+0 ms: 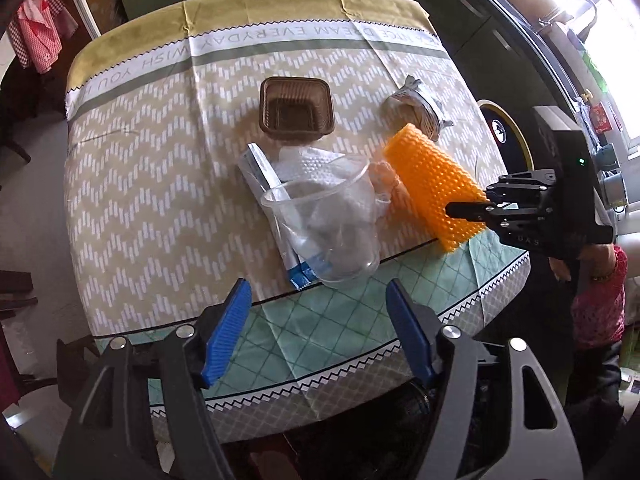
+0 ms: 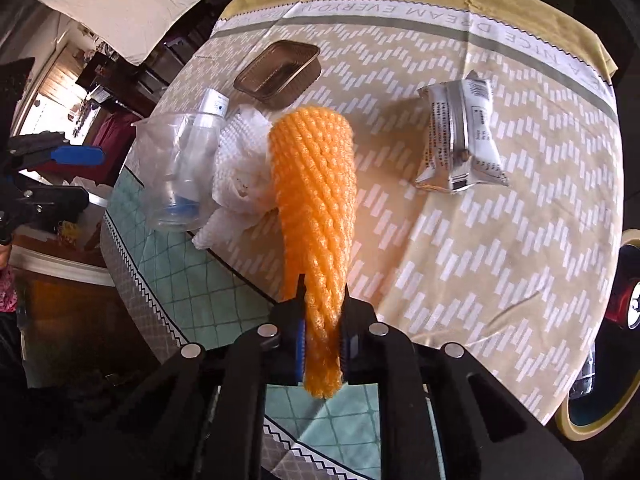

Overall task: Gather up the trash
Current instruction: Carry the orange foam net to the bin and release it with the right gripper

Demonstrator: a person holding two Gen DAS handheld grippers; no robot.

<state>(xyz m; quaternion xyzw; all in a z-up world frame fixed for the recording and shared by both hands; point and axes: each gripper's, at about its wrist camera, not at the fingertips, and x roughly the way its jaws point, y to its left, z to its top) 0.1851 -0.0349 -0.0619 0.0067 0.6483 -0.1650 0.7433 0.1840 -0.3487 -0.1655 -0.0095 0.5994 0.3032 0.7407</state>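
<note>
Spread on one patterned tablecloth (image 1: 140, 184) are one orange foam net (image 2: 314, 200), one white foam net (image 2: 236, 168), one clear plastic cup (image 1: 328, 228), one brown plastic tray (image 1: 296, 106), one silver wrapper (image 2: 460, 136) and one blue-and-white packet (image 1: 264, 184).

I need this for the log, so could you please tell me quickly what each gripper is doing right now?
Left gripper: open, holding nothing.
Right gripper: closed on the orange foam net.
</note>
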